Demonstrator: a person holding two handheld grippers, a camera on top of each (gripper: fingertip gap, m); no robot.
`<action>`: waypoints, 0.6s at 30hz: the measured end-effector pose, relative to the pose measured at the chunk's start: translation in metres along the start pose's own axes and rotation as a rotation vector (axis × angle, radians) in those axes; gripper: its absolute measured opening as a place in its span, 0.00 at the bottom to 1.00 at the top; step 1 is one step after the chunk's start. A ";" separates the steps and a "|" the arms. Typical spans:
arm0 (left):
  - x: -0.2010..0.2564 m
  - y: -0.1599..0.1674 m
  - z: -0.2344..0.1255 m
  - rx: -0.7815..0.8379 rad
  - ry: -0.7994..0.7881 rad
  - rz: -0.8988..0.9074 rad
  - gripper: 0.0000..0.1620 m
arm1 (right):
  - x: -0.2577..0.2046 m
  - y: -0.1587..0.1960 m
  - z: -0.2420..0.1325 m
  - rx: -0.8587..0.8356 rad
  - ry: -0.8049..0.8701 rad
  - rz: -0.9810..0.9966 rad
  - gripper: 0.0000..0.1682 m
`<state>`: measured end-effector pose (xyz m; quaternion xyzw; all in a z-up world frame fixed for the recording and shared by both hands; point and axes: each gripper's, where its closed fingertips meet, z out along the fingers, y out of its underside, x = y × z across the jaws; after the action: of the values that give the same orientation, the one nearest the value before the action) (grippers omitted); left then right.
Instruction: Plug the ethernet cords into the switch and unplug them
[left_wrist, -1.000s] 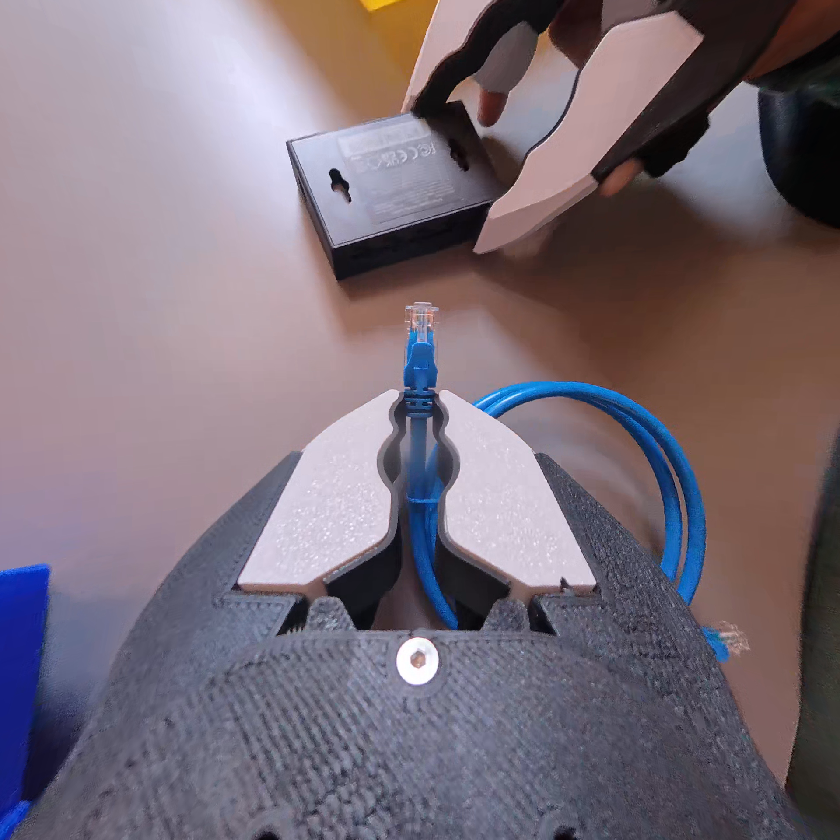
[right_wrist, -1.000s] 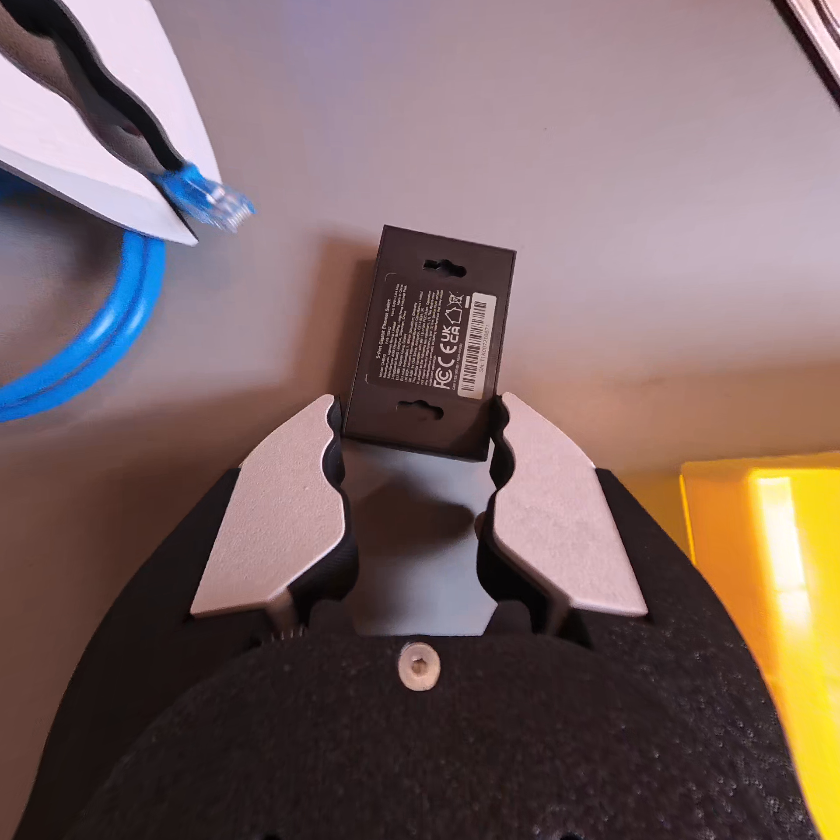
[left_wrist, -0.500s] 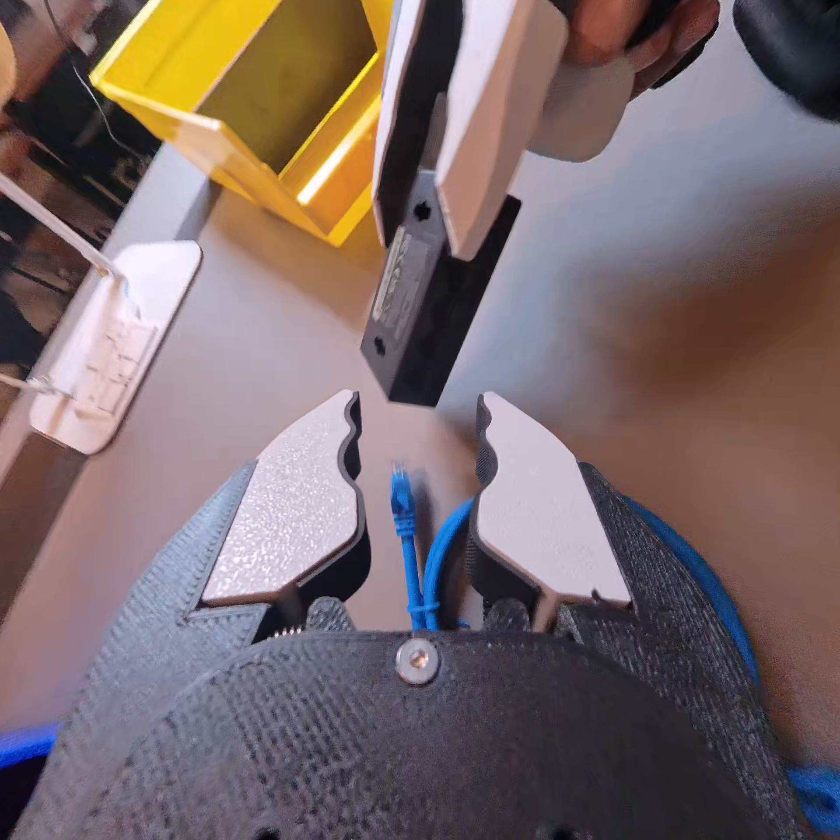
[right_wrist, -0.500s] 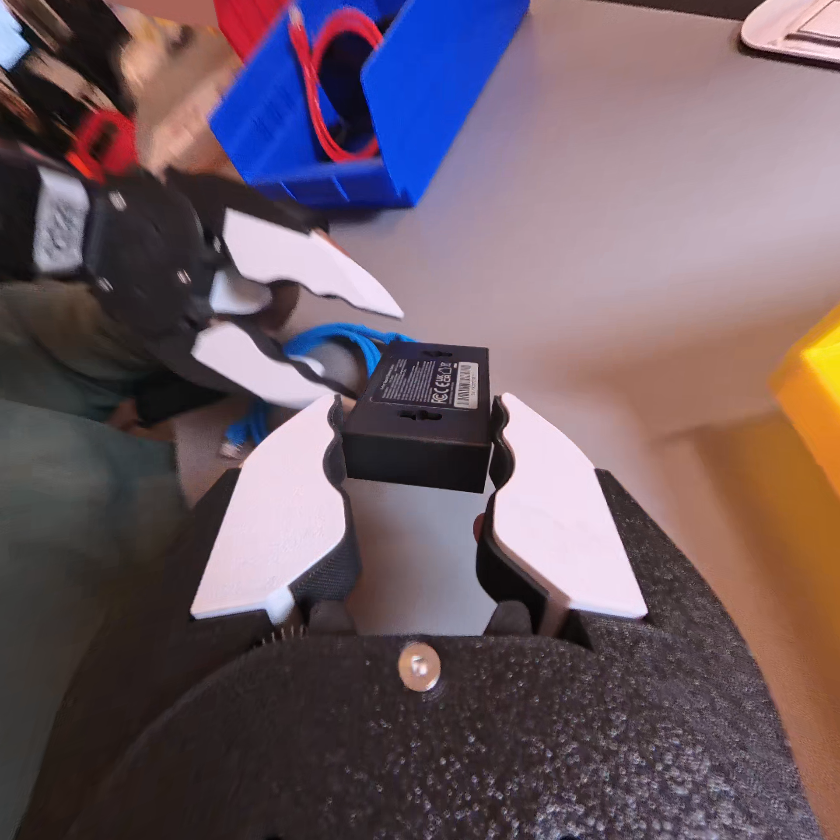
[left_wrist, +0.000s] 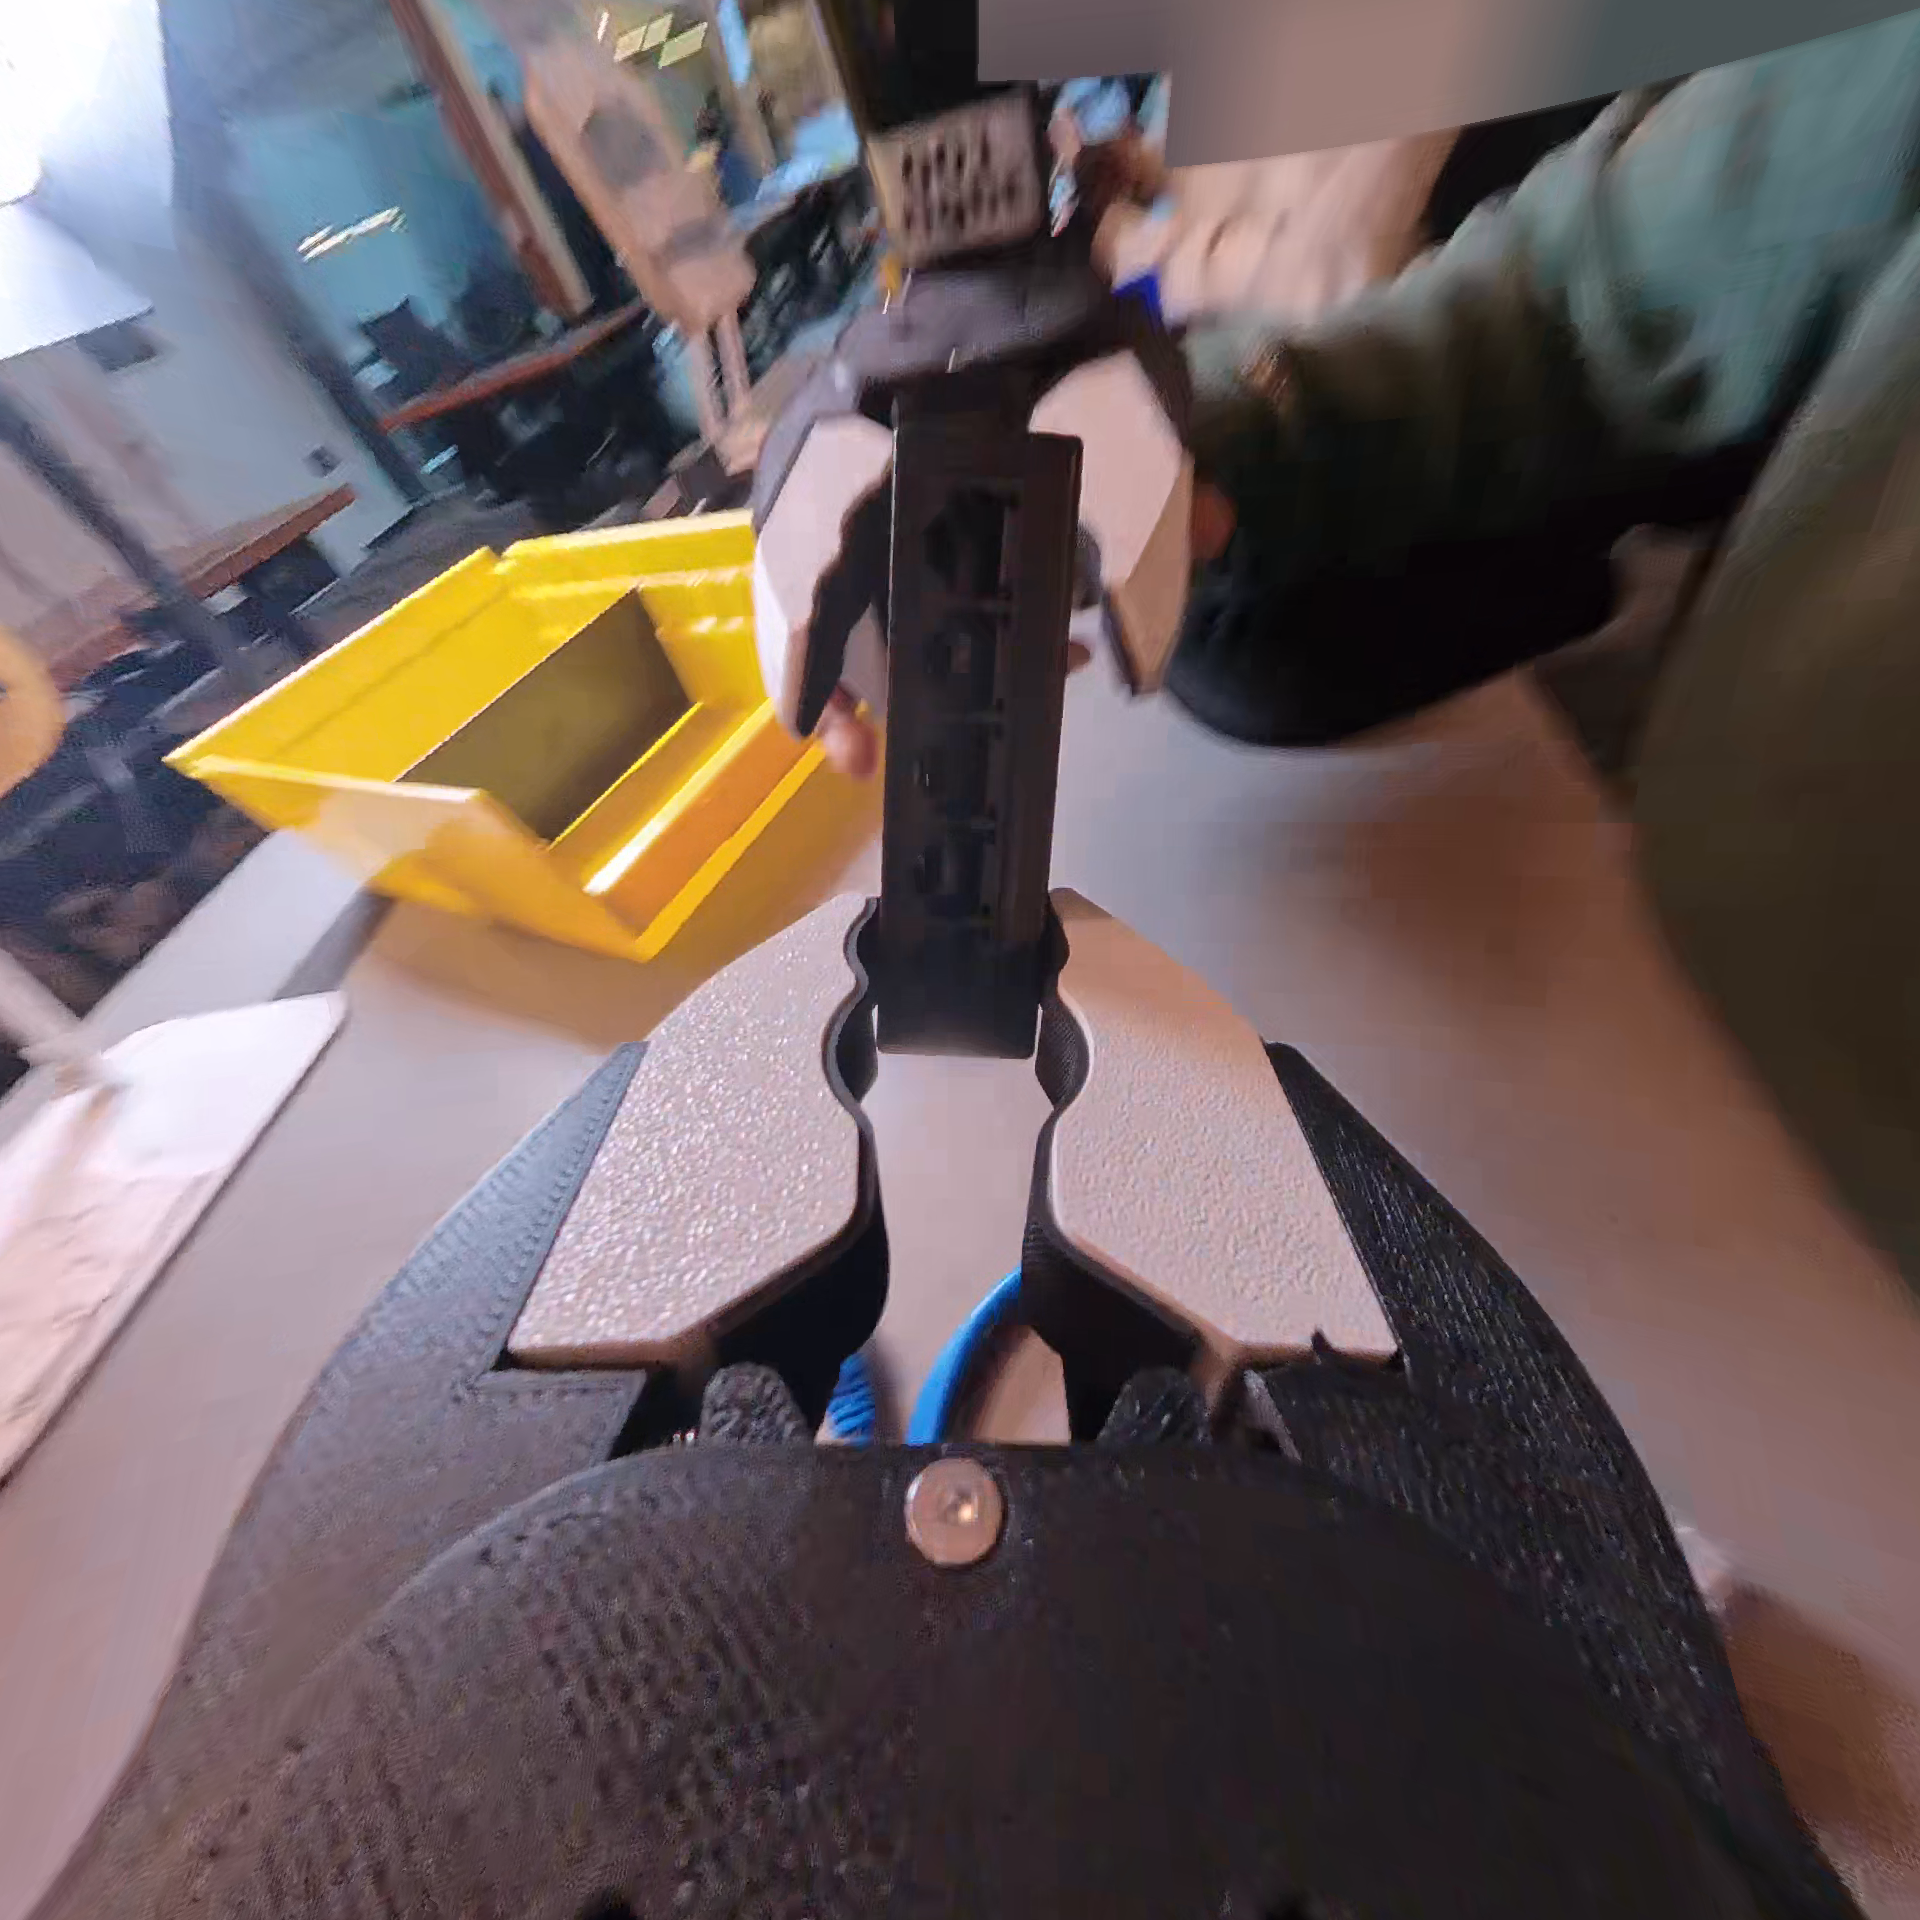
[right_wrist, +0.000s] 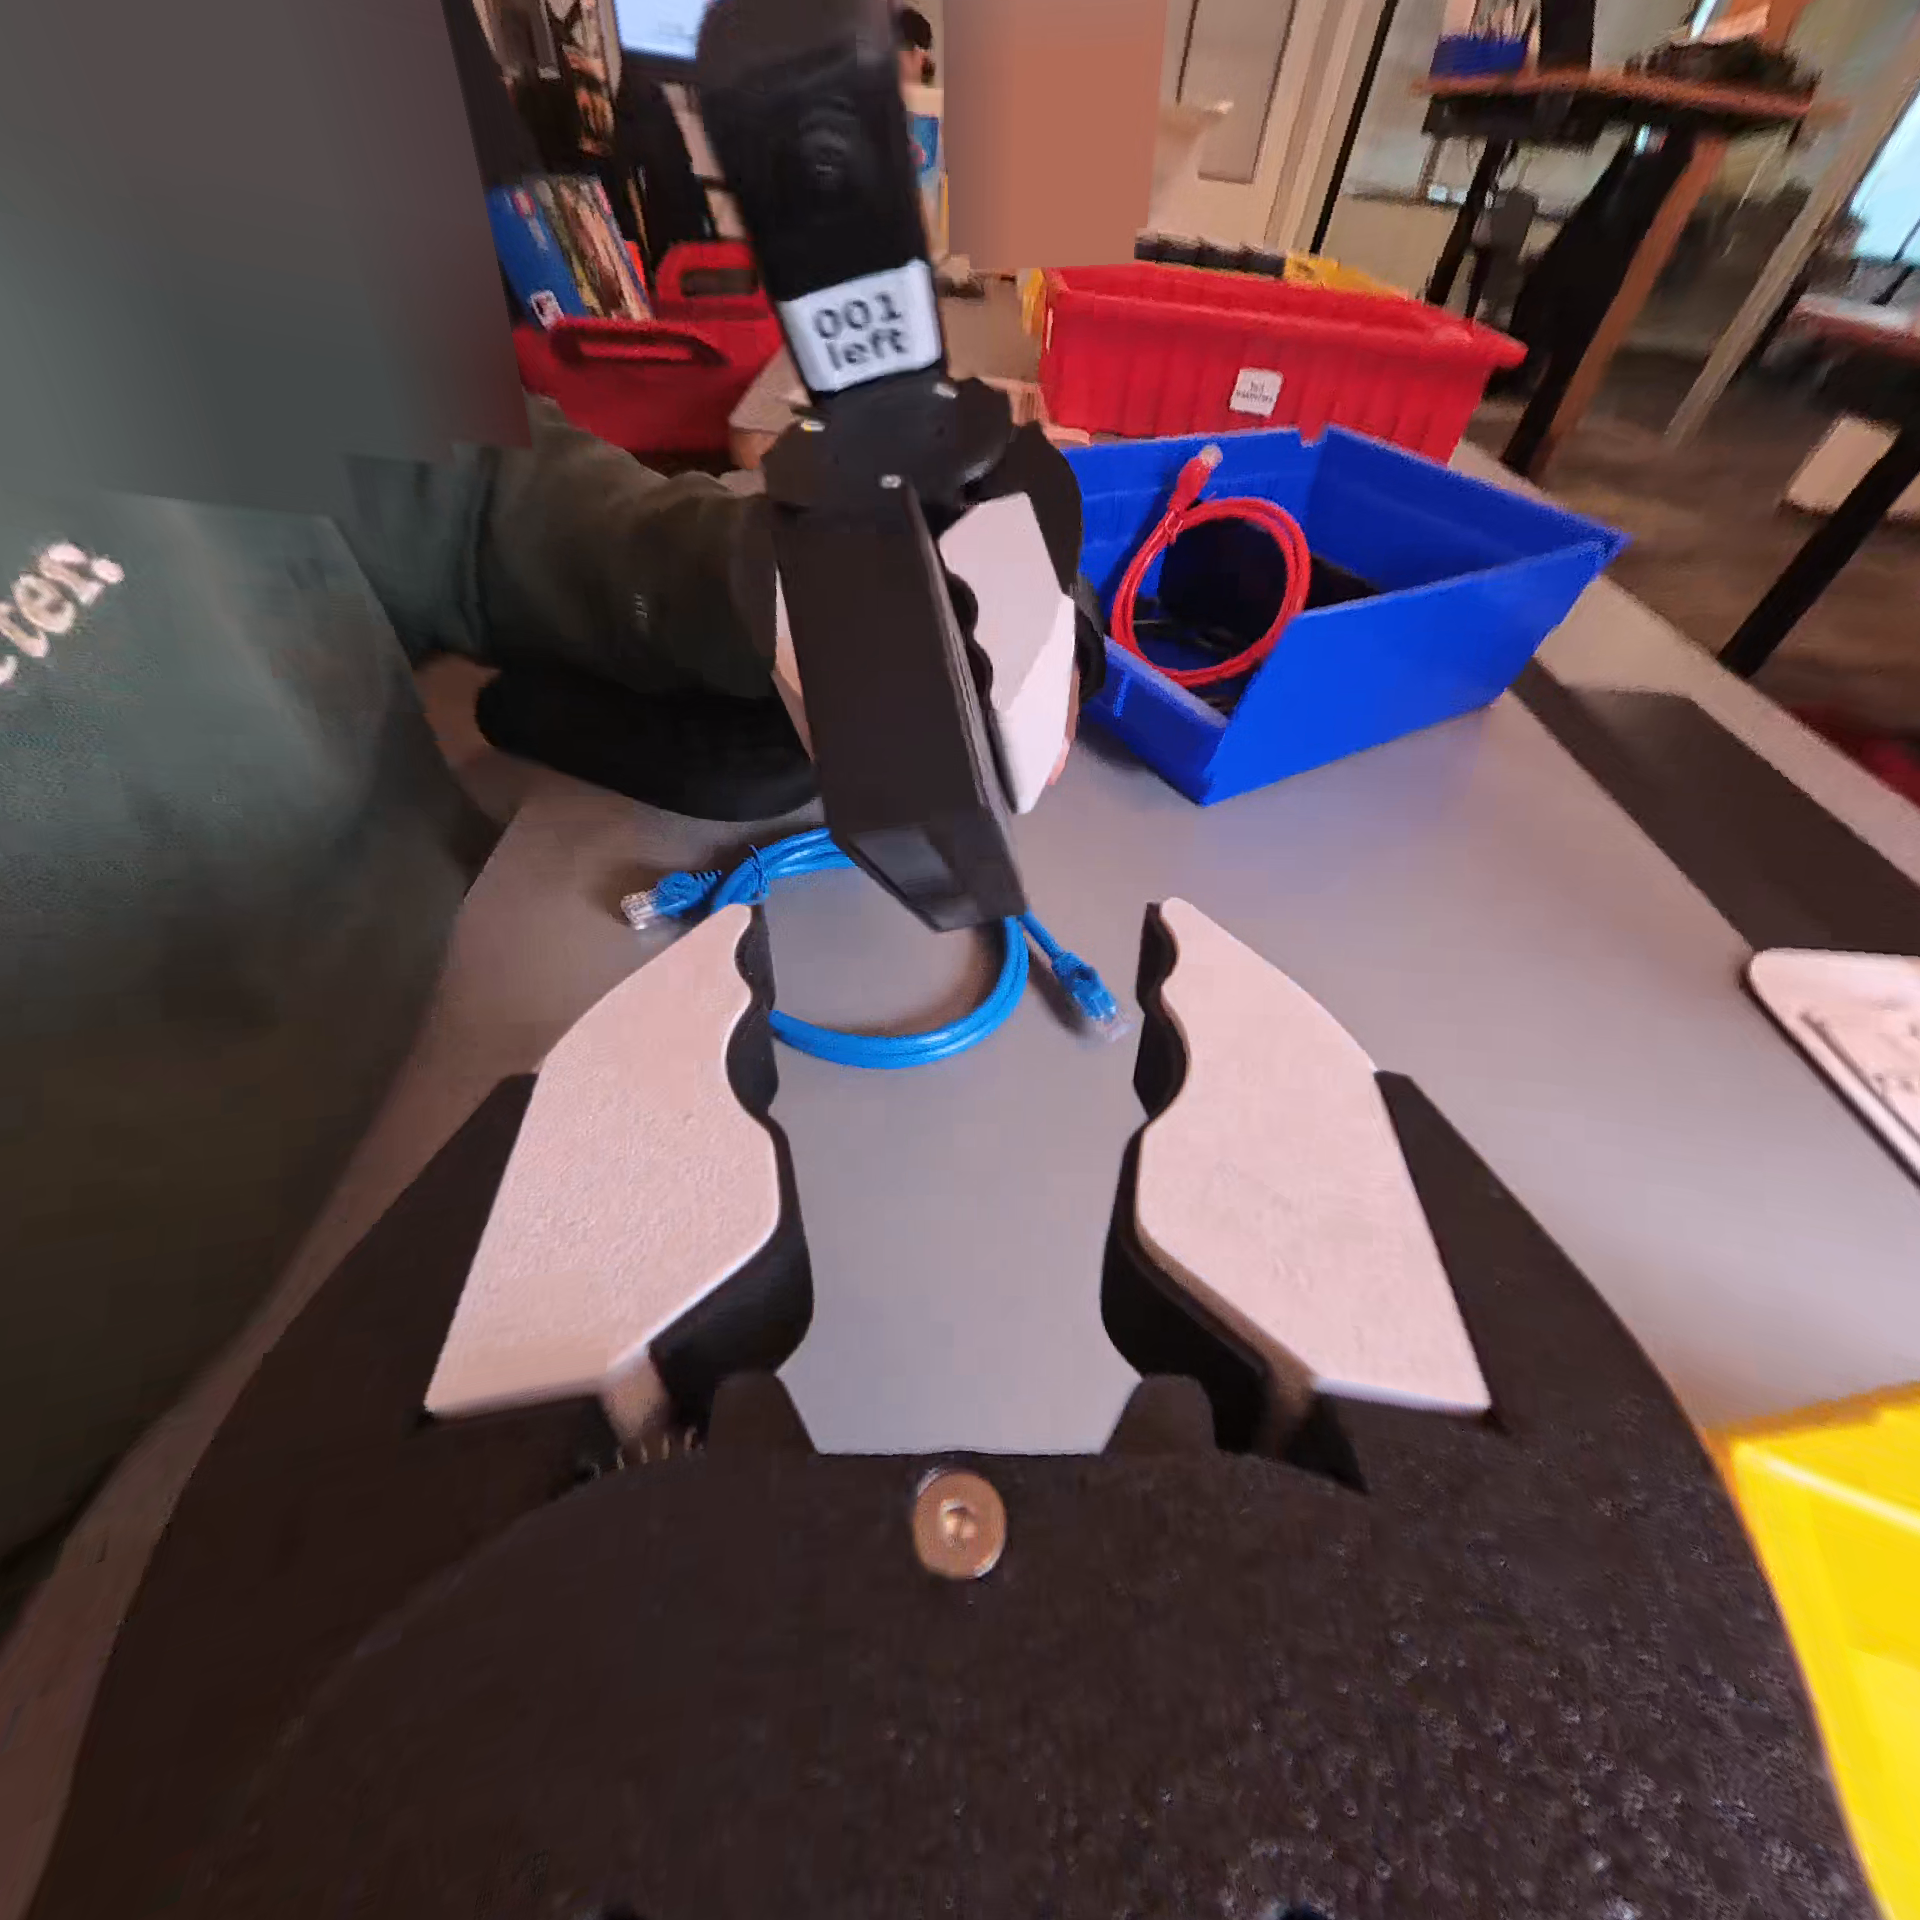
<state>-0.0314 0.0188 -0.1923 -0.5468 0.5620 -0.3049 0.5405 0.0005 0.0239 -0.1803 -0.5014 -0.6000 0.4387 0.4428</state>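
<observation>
The black switch (left_wrist: 977, 675) is held upright in the air, its row of ports facing the left wrist view. My left gripper (left_wrist: 956, 935) is shut on its lower end. My right gripper (left_wrist: 977, 561) shows behind it, fingers spread on either side of the switch's upper part. In the right wrist view my right gripper (right_wrist: 951, 920) is open and empty; the switch (right_wrist: 894, 707) hangs just beyond its fingertips, clamped by the left gripper's fingers (right_wrist: 1023, 644). The blue ethernet cord (right_wrist: 894, 1049) lies coiled on the grey table below, also visible between my left fingers (left_wrist: 966, 1351).
A yellow bin (left_wrist: 499, 748) stands on the table at the left of the left wrist view. A blue bin (right_wrist: 1351, 665) holds a red cord (right_wrist: 1247, 582). A white flat device (right_wrist: 1849, 1029) lies at the right edge. A person's green sleeve (right_wrist: 582, 561) is behind the switch.
My left gripper let go of the blue cord, opened, then shut on the switch. My right gripper lifted the switch off the table, turned it upright and opened.
</observation>
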 end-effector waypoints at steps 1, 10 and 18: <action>0.007 -0.007 -0.001 0.058 0.051 -0.041 0.17 | -0.004 -0.003 0.005 0.024 -0.009 -0.020 0.38; 0.017 -0.012 0.016 0.125 0.120 -0.101 0.17 | -0.021 -0.019 0.026 0.075 0.033 -0.195 0.17; -0.038 0.067 -0.022 -0.347 -0.089 -0.326 0.17 | 0.010 -0.009 0.002 -0.009 0.164 -0.263 0.17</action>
<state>-0.0778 0.0637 -0.2394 -0.7280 0.4858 -0.2625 0.4063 -0.0039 0.0330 -0.1714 -0.4545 -0.6244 0.3317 0.5418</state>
